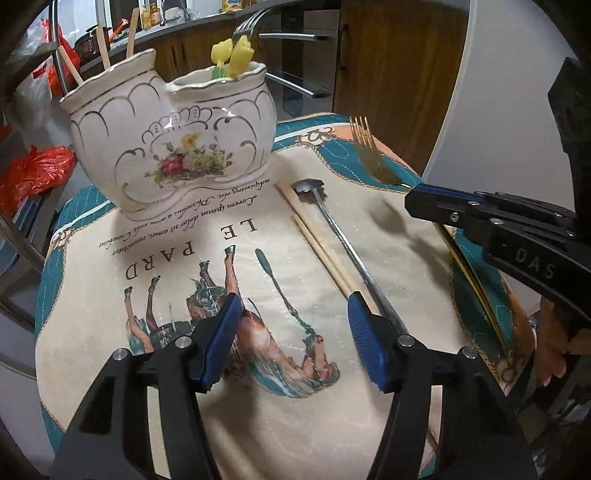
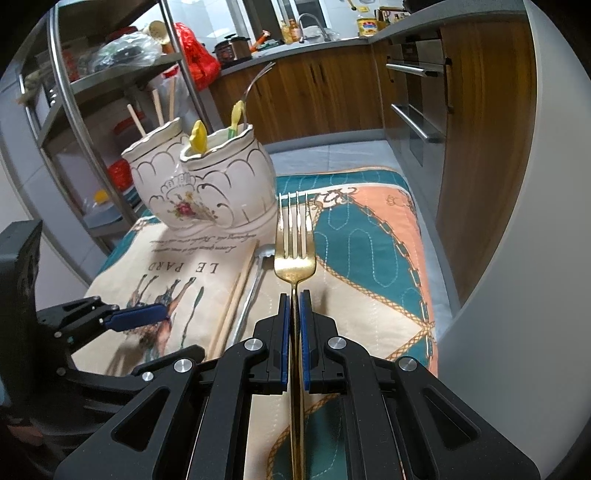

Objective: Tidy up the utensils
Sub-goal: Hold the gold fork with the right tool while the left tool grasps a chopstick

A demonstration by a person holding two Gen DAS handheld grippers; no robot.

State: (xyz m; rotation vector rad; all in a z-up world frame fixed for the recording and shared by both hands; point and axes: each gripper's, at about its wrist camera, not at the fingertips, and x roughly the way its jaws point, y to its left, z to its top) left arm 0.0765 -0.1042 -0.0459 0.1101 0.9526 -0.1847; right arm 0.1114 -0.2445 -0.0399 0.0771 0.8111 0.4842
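A white floral ceramic holder point(image 1: 177, 147) with two pots stands at the far side of the printed cloth. Wooden chopsticks point(image 1: 103, 48) stick out of its left pot; yellow-handled utensils point(image 1: 236, 55) and a silver fork point(image 1: 247, 26) out of its right. A pair of chopsticks point(image 1: 317, 243) and a long silver spoon point(image 1: 343, 243) lie side by side on the cloth. My left gripper point(image 1: 293, 332) hovers open just left of them, its right finger over the chopsticks' near end, nothing between the pads. My right gripper point(image 2: 294, 317) is shut on a gold fork point(image 2: 294, 254), tines pointing away, beside the holder point(image 2: 207, 188).
The cloth point(image 1: 184, 236) covers a small table with edges close on all sides. A steel rack point(image 2: 74, 110) with red bags point(image 1: 37, 173) stands to the left. Wooden cabinets and an oven with bar handles point(image 2: 413, 122) lie behind and to the right.
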